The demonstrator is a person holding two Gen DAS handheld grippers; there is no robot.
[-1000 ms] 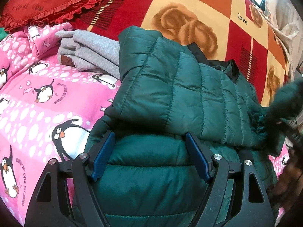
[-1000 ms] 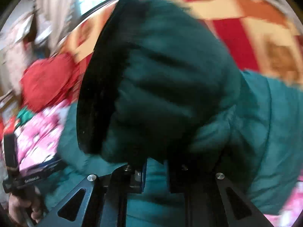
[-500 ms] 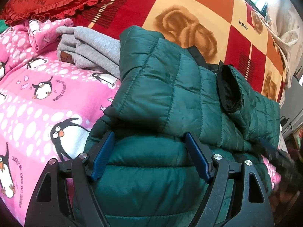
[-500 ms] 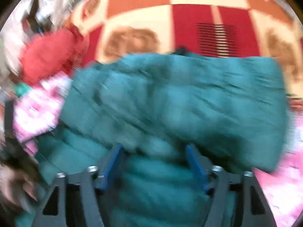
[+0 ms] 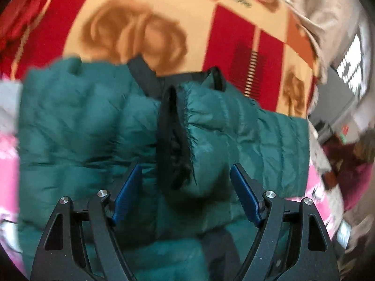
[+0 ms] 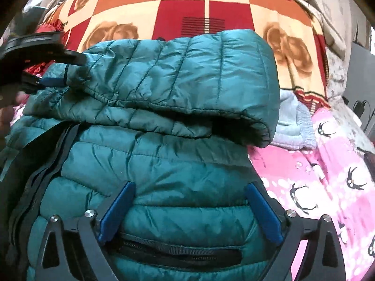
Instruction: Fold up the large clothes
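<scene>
A dark green quilted puffer jacket [image 5: 77, 126] lies on the bed, with both sleeves folded across its body. In the left wrist view my left gripper [image 5: 186, 173] is open, its blue pads on either side of a sleeve cuff [image 5: 173, 140] with a black lining. In the right wrist view the jacket [image 6: 178, 164] fills the middle, one sleeve [image 6: 187, 75] folded across the top. My right gripper [image 6: 188, 194] is open over the jacket's body, above a black zipper pocket [image 6: 180, 248]. The left gripper [image 6: 44, 53] shows at that view's left edge, at the sleeve's end.
A red, orange and cream rose-patterned blanket [image 6: 194, 7] covers the far side of the bed. A pink penguin-print sheet [image 6: 328, 175] lies under the jacket. Folded grey clothes [image 6: 293, 126] sit beside the jacket. A red cushion [image 5: 14, 18] is at the far left.
My right gripper let go of the sleeve it was carrying; the sleeve now lies folded across the jacket and that gripper is open. My left gripper moved right, over the sleeve cuff.
</scene>
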